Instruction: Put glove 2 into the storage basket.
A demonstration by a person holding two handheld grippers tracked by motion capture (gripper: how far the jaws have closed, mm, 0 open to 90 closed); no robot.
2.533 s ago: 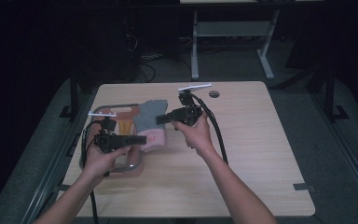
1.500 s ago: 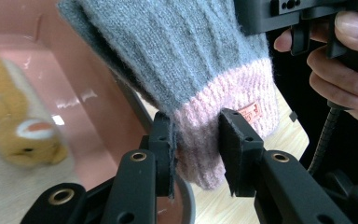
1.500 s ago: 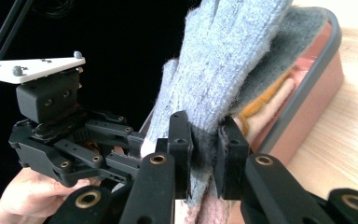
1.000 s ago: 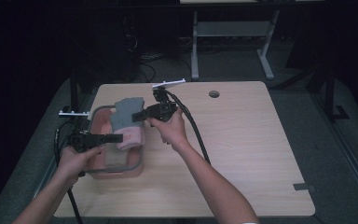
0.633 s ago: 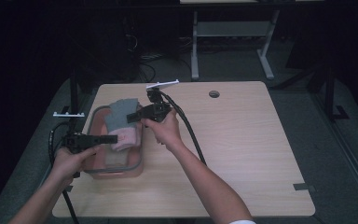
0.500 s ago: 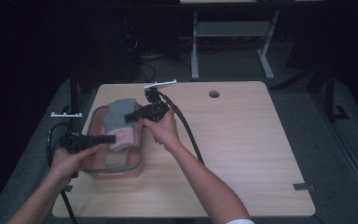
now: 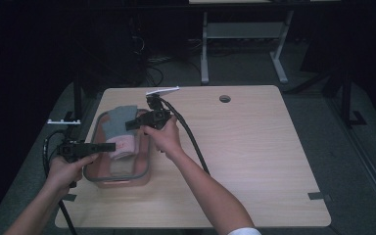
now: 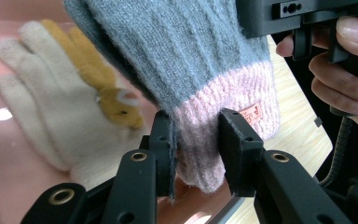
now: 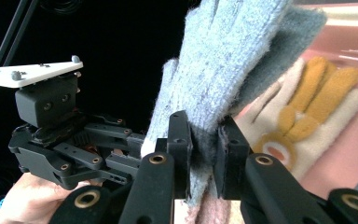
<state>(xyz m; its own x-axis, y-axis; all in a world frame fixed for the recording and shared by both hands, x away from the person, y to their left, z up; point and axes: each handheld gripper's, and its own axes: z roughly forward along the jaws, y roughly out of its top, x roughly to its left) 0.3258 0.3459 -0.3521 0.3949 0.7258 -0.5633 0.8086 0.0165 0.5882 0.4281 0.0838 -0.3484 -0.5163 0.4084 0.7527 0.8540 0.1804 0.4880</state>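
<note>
High view: left gripper and right gripper both meet a grey glove with a pink cuff, held over a clear pink-tinted bin at the left of the tabletop. Left gripper view: fingers clamped on the pink cuff beside a small orange label, its writing too small to read; a cream glove with a yellow animal figure lies in the bin. Right gripper view: fingers clenched on the grey knit.

glove over bin, table's left
</note>
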